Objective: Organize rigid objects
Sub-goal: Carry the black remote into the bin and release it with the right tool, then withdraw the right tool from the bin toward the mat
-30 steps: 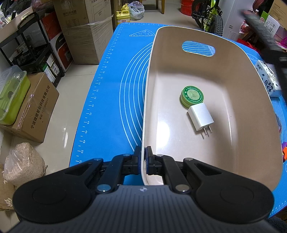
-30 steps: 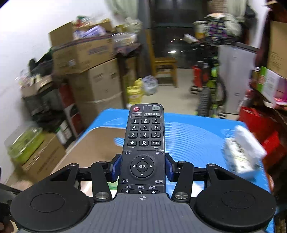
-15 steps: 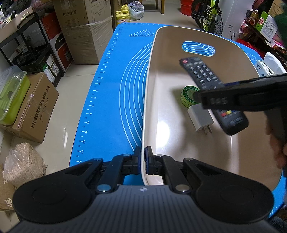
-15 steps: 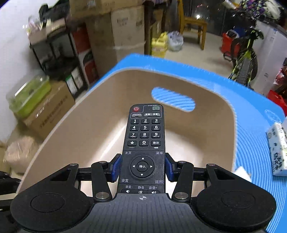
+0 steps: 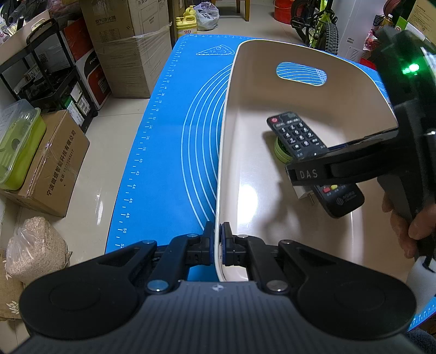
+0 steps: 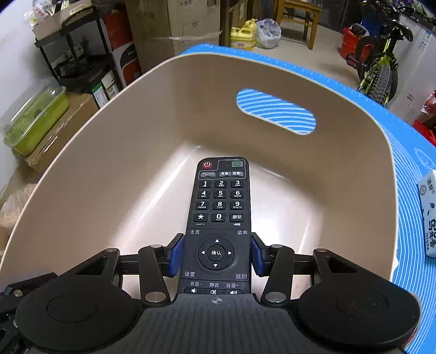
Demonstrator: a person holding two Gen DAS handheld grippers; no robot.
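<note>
A beige bin point(image 5: 229, 136) with a handle cutout stands on the blue mat point(image 5: 174, 152). My left gripper point(image 5: 218, 245) is shut on the bin's near rim. My right gripper point(image 6: 216, 254) is shut on a black remote control point(image 6: 219, 207), its blue pads pressing both sides. In the left wrist view the remote point(image 5: 297, 136) hangs tilted inside the bin, above a green round tin point(image 5: 280, 149) and a white charger plug point(image 5: 303, 194), both mostly hidden behind the remote and the right gripper. A hand point(image 5: 408, 226) holds the right gripper's grip.
A white tissue pack point(image 6: 430, 212) lies on the mat right of the bin. Cardboard boxes point(image 5: 128, 46), a black shelf point(image 5: 46, 68), a green lidded container point(image 5: 19, 141) and a sack point(image 5: 35, 247) crowd the floor on the left. A bicycle point(image 5: 318, 24) stands behind.
The right gripper has come in from the right and sunk into the bin with the remote, tipping downward. The left gripper has kept its hold on the rim.
</note>
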